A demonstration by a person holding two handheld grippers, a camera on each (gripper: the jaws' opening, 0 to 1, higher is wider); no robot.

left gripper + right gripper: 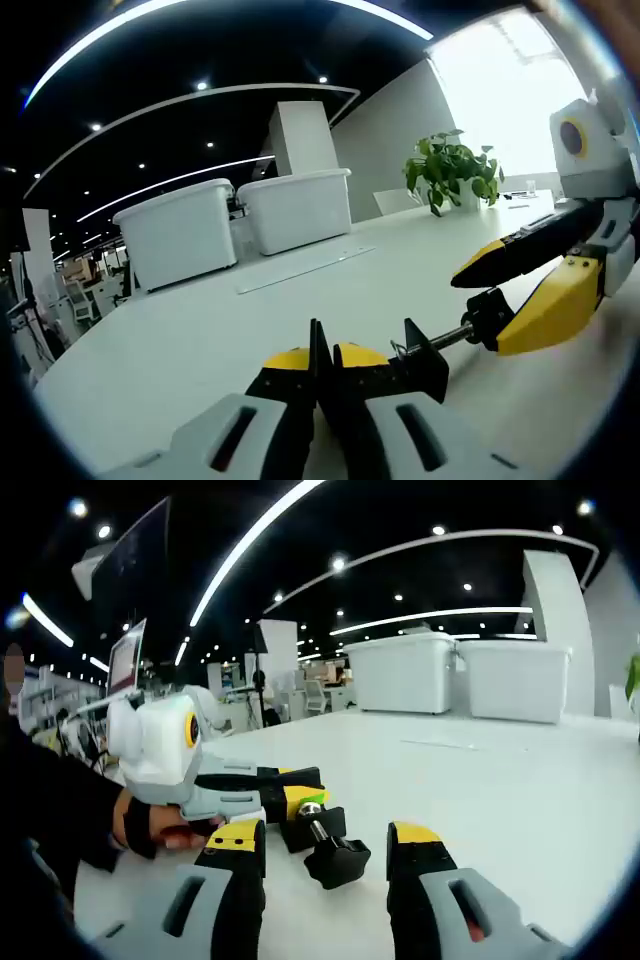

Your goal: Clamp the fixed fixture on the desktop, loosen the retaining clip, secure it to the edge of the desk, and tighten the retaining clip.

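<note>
On my left gripper view I see my left gripper (320, 365) with its two yellow-tipped jaws pressed together on the black clamp fixture (420, 362), which rests on the white desk (200, 340). One threaded screw rod (452, 337) runs from the fixture's body out to one black knob (488, 318), and that knob sits between the jaws of my right gripper (490, 300), which comes in from the right side of that view with its jaws set wide; one jaw lies above the knob and one below, and I cannot tell whether either touches it. On my right gripper view the right gripper (325, 845) shows the same wide gap, with the lobed knob (338, 860) lying on the desk (500, 780) between its two jaw tips and not pinched. The left gripper (275, 790) enters there from the left, held by a person's hand (150, 825) in a dark sleeve. Farther back on the desk stand two white lidded storage bins (240, 225), side by side, and one potted green plant (450, 170) near the bright window. One monitor (127, 658) stands at the far left.
</note>
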